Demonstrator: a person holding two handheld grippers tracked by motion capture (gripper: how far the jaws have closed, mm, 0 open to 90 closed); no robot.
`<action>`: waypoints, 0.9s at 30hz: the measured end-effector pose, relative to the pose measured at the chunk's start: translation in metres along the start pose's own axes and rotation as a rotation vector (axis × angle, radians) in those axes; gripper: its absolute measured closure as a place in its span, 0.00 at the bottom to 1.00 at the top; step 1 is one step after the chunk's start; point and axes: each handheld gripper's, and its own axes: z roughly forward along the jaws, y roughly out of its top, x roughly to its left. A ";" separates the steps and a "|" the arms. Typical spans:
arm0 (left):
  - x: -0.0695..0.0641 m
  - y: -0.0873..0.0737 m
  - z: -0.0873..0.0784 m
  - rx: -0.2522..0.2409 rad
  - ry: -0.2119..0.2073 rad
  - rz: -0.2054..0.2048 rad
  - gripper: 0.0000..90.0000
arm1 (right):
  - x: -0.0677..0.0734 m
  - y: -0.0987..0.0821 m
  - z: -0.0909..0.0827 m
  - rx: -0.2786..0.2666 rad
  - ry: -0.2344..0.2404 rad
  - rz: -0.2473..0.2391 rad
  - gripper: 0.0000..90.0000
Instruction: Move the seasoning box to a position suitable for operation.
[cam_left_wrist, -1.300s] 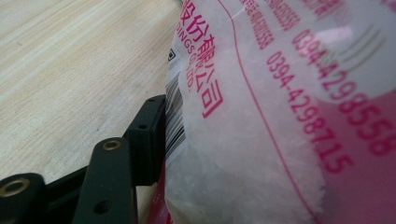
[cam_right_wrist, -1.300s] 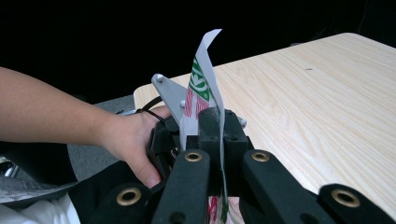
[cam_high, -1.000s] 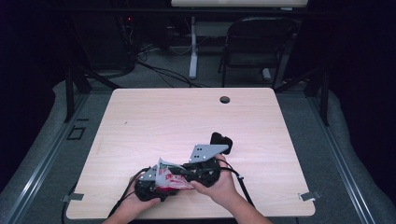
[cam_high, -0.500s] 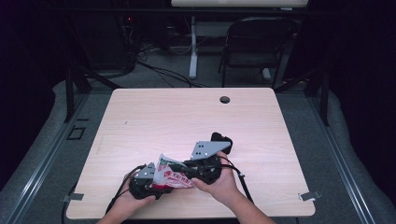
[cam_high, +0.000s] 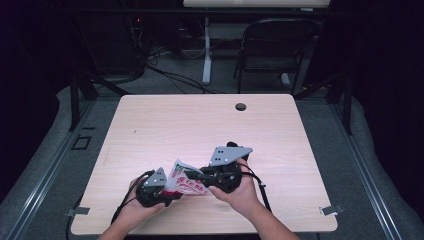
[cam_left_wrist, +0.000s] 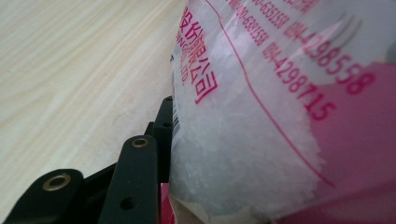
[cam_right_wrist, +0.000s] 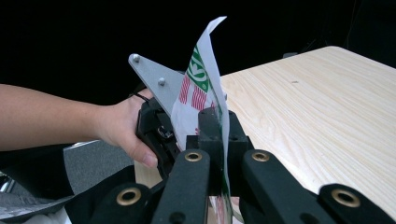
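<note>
**Desk:** What is being held over the table?

**Photographer:** A plastic packet of white crystals with red print, slung between the two grippers near the person's edge. The right gripper is clenched on the packet's thin flat top edge, which stands up just beyond its jaws. The left gripper has the granule-filled end; its jaws have just been closing, one black jaw lying against the film.

**Desk:** How will it handle?

**Photographer:** Soft and slumping, I judge; the slick film could slide and the loose contents shift. Best taken at the flat seam, with the full end supported from beside or beneath
</note>
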 end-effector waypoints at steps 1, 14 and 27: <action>0.001 0.001 0.000 -0.001 0.009 0.005 0.68 | -0.001 0.000 -0.001 0.000 -0.002 0.004 1.00; 0.007 0.019 0.007 -0.028 0.142 0.025 0.69 | -0.011 -0.004 -0.011 -0.007 -0.034 0.041 1.00; 0.016 0.033 0.014 -0.054 0.244 0.012 0.70 | -0.020 -0.014 -0.016 -0.004 -0.062 0.081 1.00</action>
